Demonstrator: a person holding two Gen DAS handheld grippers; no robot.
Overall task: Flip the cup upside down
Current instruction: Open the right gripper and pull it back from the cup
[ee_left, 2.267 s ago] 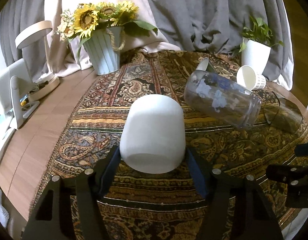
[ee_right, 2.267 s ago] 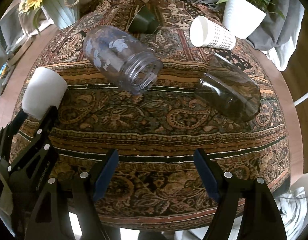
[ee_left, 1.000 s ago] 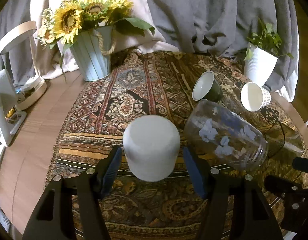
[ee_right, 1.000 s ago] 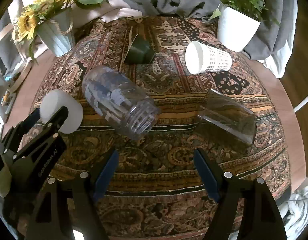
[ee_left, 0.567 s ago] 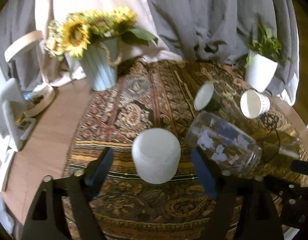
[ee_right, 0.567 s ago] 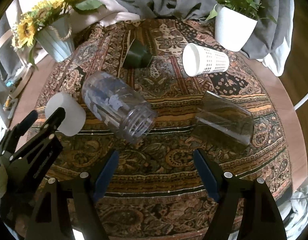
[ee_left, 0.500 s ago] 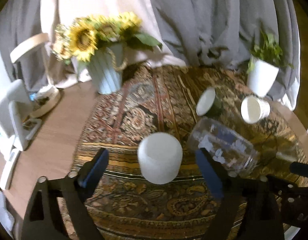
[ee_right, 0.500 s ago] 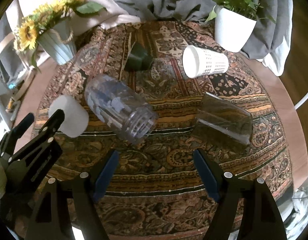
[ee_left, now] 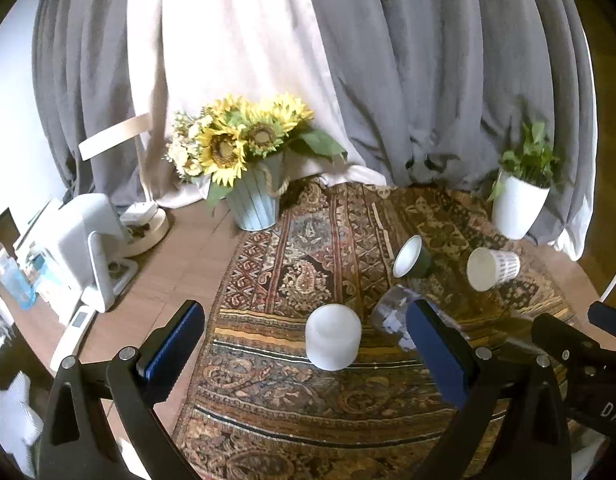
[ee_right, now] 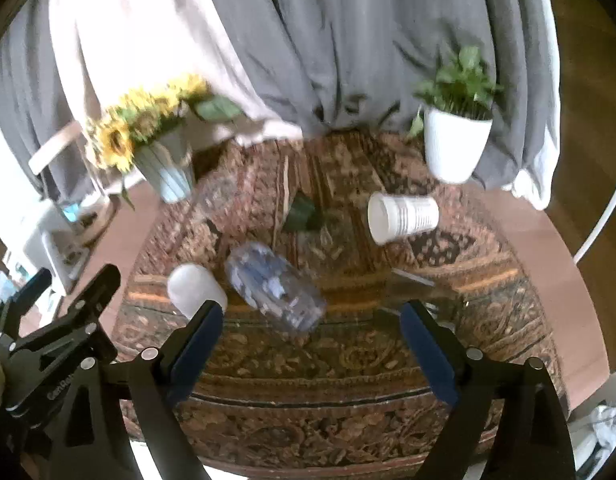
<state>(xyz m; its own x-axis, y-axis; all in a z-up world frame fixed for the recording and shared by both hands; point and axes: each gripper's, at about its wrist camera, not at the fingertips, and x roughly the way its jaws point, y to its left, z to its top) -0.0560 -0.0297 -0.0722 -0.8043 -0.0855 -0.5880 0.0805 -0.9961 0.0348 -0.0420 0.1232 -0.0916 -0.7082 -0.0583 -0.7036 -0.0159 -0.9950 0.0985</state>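
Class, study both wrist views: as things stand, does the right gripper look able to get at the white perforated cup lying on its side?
Probably yes. The right gripper is open and empty, and the white perforated cup lies ahead of it with bare patterned cloth between. The floral glass jar sits left of that path.

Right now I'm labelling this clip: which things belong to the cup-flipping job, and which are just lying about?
Job:
white cup, standing upside down
left claw, open
right claw, open

Lying about:
floral glass jar
green cup
perforated white cup
sunflower vase
potted plant
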